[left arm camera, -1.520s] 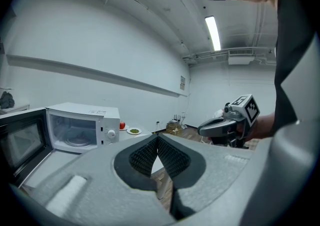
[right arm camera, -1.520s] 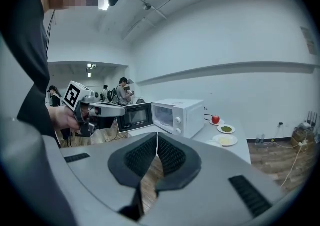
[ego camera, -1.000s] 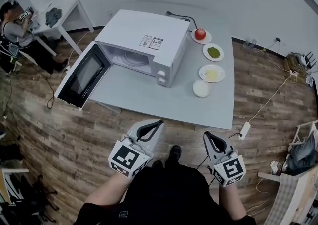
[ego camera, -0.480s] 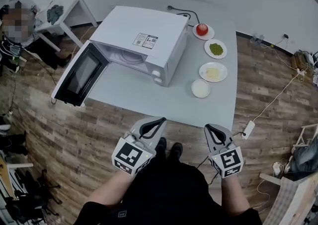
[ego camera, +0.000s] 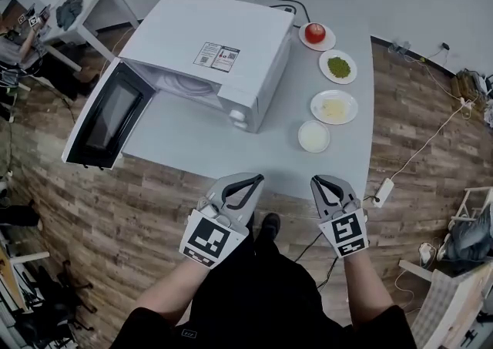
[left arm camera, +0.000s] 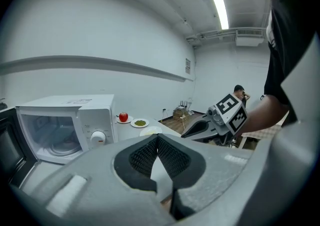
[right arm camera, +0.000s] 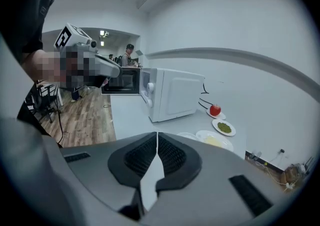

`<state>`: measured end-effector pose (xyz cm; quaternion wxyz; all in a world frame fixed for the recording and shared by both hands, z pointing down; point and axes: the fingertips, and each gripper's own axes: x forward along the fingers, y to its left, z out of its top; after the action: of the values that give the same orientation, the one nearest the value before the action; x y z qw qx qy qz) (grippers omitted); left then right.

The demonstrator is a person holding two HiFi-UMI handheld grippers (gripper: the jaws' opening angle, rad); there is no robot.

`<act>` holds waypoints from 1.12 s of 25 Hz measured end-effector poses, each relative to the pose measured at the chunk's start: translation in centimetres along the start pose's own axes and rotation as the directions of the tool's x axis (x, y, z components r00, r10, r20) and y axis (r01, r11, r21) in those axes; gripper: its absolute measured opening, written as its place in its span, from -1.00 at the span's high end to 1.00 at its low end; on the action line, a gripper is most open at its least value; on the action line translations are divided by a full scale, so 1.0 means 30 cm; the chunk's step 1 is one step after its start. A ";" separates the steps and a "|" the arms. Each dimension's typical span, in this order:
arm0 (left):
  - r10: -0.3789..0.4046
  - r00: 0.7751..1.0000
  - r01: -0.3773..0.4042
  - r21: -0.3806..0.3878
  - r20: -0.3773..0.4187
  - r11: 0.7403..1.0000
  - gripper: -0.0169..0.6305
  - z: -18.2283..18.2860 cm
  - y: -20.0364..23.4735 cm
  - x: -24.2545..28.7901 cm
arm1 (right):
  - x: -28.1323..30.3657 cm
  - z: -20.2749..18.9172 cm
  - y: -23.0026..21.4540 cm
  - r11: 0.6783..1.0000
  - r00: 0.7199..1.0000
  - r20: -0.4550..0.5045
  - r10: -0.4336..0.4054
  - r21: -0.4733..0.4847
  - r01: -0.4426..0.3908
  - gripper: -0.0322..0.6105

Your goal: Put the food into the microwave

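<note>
1. Across the middle of the head view, the worktop (ego camera: 231, 147) carries everything. Both tongs are off its lower edge, over the floor.
2. At upper left of the worktop sits the microwave (ego camera: 208, 39). Its door (ego camera: 104, 120) is swung wide to the left, and the cavity opens toward the lower left of the frame.
3. Down the right side of the worktop, right of the microwave, runs a line of four plates, none of them touching. From top to bottom they are the apple (ego camera: 314, 31), a green plate (ego camera: 338, 67), a yellow plate (ego camera: 333, 108) and a white dish (ego camera: 313, 136). No food is in the oven yet. What the white dish holds I cannot tell.
4. The right tongs (ego camera: 320, 182) are closed and empty. They sit directly below the white dish, so they are the nearer pair to the food, and the line of plates runs straight up the frame from them.
5. The left tongs (ego camera: 254, 180) are also closed and empty. They lie below the microwave's front corner, nearer the cavity than the plates.
6. As I judge it, the right tongs must part before reaching up-frame to the white dish, then carry it leftward round to the cavity.
</note>
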<state>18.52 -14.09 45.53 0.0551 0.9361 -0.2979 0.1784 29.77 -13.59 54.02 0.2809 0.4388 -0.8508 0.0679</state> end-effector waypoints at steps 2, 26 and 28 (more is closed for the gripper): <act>-0.018 1.000 0.018 0.000 0.000 1.000 0.93 -0.015 0.015 0.039 | 0.048 -0.008 -0.017 1.000 1.000 -0.021 -0.009 -0.026 0.008 0.85; -0.106 0.991 0.115 0.125 -0.076 0.985 0.93 -0.277 0.149 0.299 | 0.380 -0.218 -0.137 0.912 0.928 -0.352 -0.121 -0.409 -0.036 0.64; -0.110 0.991 0.118 0.120 -0.075 0.986 0.93 -0.284 0.150 0.297 | 0.391 -0.230 -0.142 0.889 0.915 -0.374 -0.152 -0.457 -0.039 0.64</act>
<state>20.11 -20.78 56.73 0.0170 0.9466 -0.2300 0.2252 30.65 -21.97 65.51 0.5454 0.3625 -0.7539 -0.0535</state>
